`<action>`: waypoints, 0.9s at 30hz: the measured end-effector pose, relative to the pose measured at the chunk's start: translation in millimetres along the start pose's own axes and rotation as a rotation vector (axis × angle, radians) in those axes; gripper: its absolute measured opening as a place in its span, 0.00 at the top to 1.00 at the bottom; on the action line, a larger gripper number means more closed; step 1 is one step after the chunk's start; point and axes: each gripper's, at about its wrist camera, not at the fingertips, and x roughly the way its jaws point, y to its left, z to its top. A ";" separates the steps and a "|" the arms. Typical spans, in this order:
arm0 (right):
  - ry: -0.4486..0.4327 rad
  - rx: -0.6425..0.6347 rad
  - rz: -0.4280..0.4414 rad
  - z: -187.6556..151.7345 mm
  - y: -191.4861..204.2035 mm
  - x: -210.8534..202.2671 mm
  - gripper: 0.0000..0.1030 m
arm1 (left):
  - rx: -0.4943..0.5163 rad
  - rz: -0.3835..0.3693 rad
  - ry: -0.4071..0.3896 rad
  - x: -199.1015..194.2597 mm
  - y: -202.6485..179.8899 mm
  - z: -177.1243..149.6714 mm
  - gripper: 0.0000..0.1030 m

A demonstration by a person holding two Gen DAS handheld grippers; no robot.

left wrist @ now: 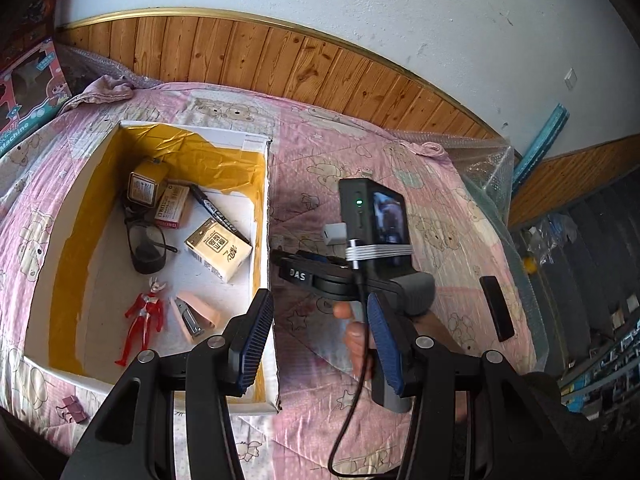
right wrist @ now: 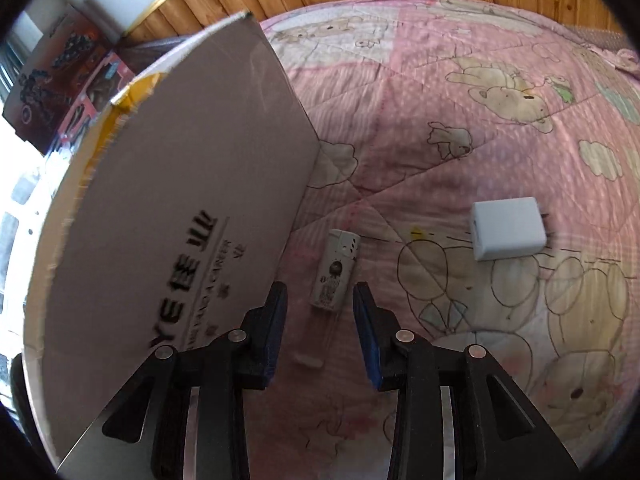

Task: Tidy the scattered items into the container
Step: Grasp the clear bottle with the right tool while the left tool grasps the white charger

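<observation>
The container is a white cardboard box (left wrist: pixel 267 216) lined with yellow paper, lying on a pink quilt. Inside it are glasses (left wrist: pixel 146 242), a black marker (left wrist: pixel 218 214), a tissue pack (left wrist: pixel 218 250), a pink stapler (left wrist: pixel 196 314), a red toy figure (left wrist: pixel 144 314) and small boxes. My left gripper (left wrist: pixel 320 340) hangs open and empty over the box's right wall. My right gripper (right wrist: pixel 320 296) is open, low over the quilt. A white lighter (right wrist: pixel 336 270) lies just ahead between its fingers. A white charger (right wrist: pixel 508 228) lies further right.
The box's outer wall (right wrist: pixel 180 200) stands close on the right gripper's left. A black flat object (left wrist: pixel 496 308) lies near the quilt's right edge, and a purple binder clip (left wrist: pixel 72 404) in front of the box. A hand (left wrist: pixel 356 336) holds the right tool. Toy boxes (left wrist: pixel 24 92) stand far left.
</observation>
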 end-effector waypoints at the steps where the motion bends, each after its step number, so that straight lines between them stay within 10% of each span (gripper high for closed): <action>1: -0.018 -0.015 -0.001 0.2 -0.8 4.9 0.65 | -0.004 0.001 0.004 2.9 0.5 2.2 0.51; 3: -0.032 -0.041 -0.035 -0.3 -4.3 3.7 0.82 | -0.007 0.006 0.008 9.7 0.8 7.3 0.51; 17: 0.010 0.413 0.084 -86.6 -124.9 -117.5 0.82 | 0.201 -0.014 0.118 153.1 -65.9 50.6 0.51; 27: -0.019 0.505 0.132 -97.8 -149.2 -116.2 0.82 | 0.261 0.066 0.239 274.8 -60.0 57.3 0.50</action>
